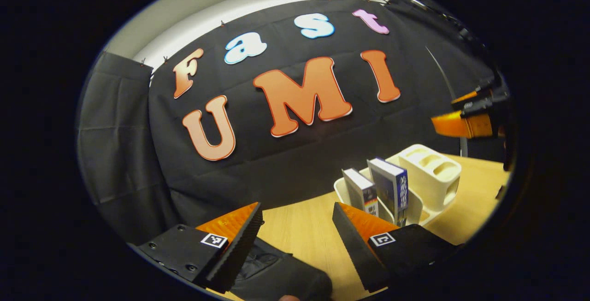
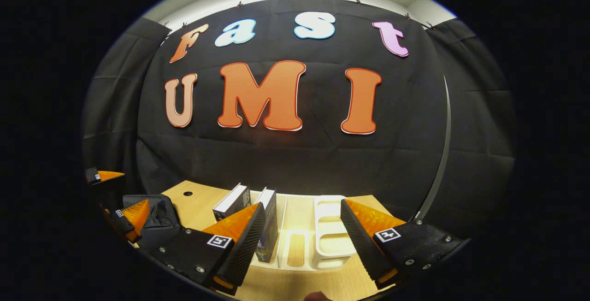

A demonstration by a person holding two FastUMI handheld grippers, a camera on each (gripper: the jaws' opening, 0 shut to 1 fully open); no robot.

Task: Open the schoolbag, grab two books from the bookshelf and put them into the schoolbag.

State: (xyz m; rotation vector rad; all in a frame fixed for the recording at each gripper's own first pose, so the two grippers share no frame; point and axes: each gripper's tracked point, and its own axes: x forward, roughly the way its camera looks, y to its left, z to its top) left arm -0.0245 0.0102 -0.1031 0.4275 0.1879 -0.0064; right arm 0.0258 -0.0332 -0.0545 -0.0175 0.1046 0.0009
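While both grippers hover jaws spread, holding nothing, left gripper (image 1: 297, 241) sits above the dark schoolbag (image 1: 276, 275) at 6 o'clock, likely to open it; two books (image 2: 251, 220) stand upright in the white bookshelf (image 2: 329, 234) ahead of right gripper (image 2: 302, 239).

The right gripper (image 2: 299, 241) is held open above the white bookshelf (image 2: 329, 241); two books (image 2: 269, 220) stand inside it.

Recording booth: black cloth wall (image 2: 295, 162), wooden table (image 1: 304, 232).
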